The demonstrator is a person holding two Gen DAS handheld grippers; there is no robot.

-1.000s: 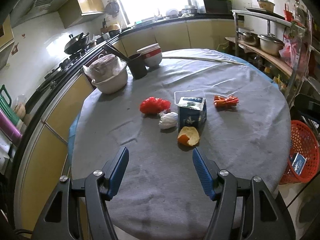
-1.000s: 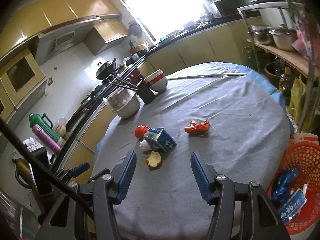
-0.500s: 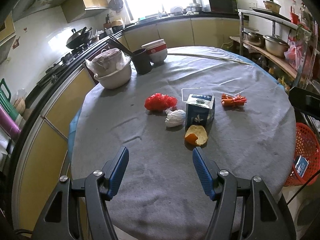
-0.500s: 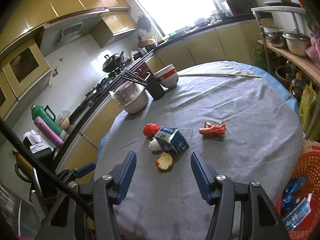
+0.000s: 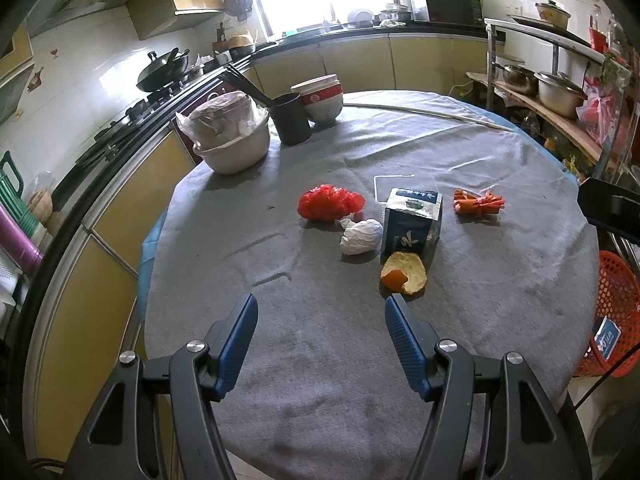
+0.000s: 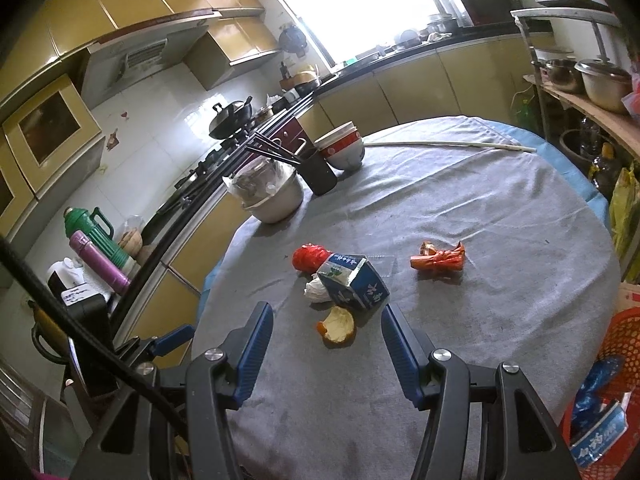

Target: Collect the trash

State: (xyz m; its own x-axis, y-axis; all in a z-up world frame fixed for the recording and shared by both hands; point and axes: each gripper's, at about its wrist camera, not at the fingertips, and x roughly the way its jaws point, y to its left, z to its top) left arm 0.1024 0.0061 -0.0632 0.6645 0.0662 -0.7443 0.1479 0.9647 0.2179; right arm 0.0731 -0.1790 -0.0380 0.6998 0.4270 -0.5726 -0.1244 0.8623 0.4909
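Trash lies mid-table on the grey cloth: an orange peel (image 5: 404, 273) (image 6: 338, 324), a blue carton (image 5: 412, 222) (image 6: 354, 282), a white crumpled wad (image 5: 360, 237) (image 6: 316, 290), a red plastic bag (image 5: 330, 203) (image 6: 308, 257) and an orange-red wrapper (image 5: 478, 202) (image 6: 438, 260). My left gripper (image 5: 320, 308) hovers open over the near table, short of the peel. My right gripper (image 6: 327, 318) is open too, the peel just beyond its fingertips. Nothing is held. A red basket (image 5: 612, 312) (image 6: 618, 344) beside the table's right edge holds blue packets.
At the table's far left stand a covered metal bowl (image 5: 230, 136), a black cup with chopsticks (image 5: 290, 118) and stacked bowls (image 5: 320, 98). A white rod (image 5: 432, 112) lies along the far edge. Counter and stove run left; a rack with pots stands right.
Both views have shifted a little: the trash pile now sits slightly farther right in the left view and closer to the right gripper's fingertips. Both grippers stay open.
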